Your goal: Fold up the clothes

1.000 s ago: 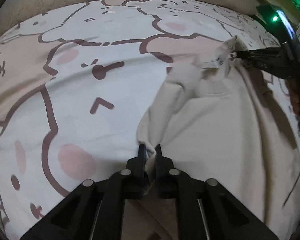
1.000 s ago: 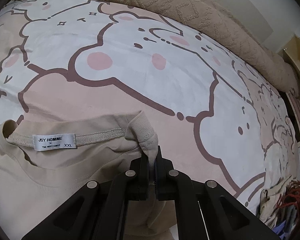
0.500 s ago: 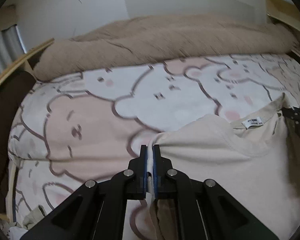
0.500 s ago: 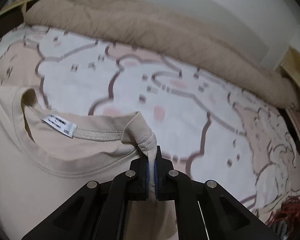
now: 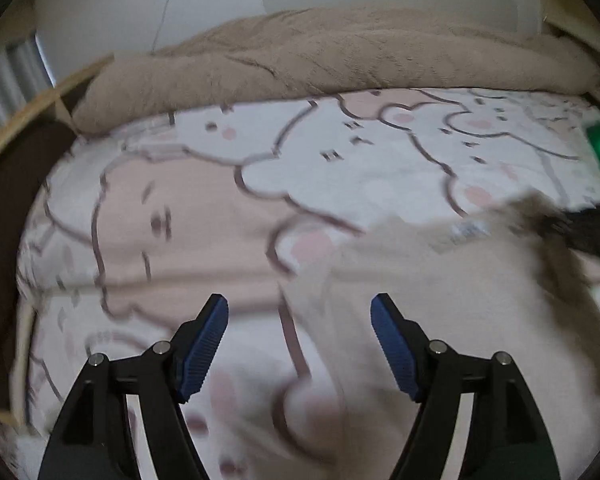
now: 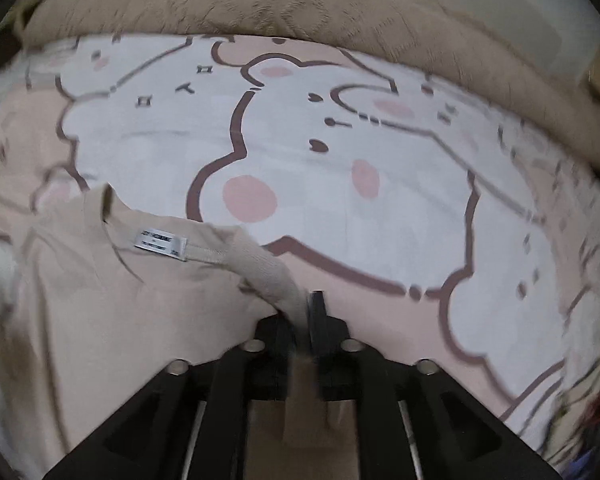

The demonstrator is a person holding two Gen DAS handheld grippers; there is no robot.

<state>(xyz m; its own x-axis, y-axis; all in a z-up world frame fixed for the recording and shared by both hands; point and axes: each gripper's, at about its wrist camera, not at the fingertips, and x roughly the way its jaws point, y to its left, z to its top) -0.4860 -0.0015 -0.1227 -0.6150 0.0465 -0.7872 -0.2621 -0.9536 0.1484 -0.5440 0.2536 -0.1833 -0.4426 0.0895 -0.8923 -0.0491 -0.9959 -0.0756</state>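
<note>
The left gripper (image 5: 299,312) is opening, nothing between its fingers. The right gripper (image 6: 306,312) is opening, the beige cotton T-shirt (image 6: 112,300) collar still pinched between its fingers.

right gripper (image 6: 306,316): jaws opening (collar between) | beige T-shirt (image 6: 140,312) | bedsheet (image 6: 380,184)
</note>
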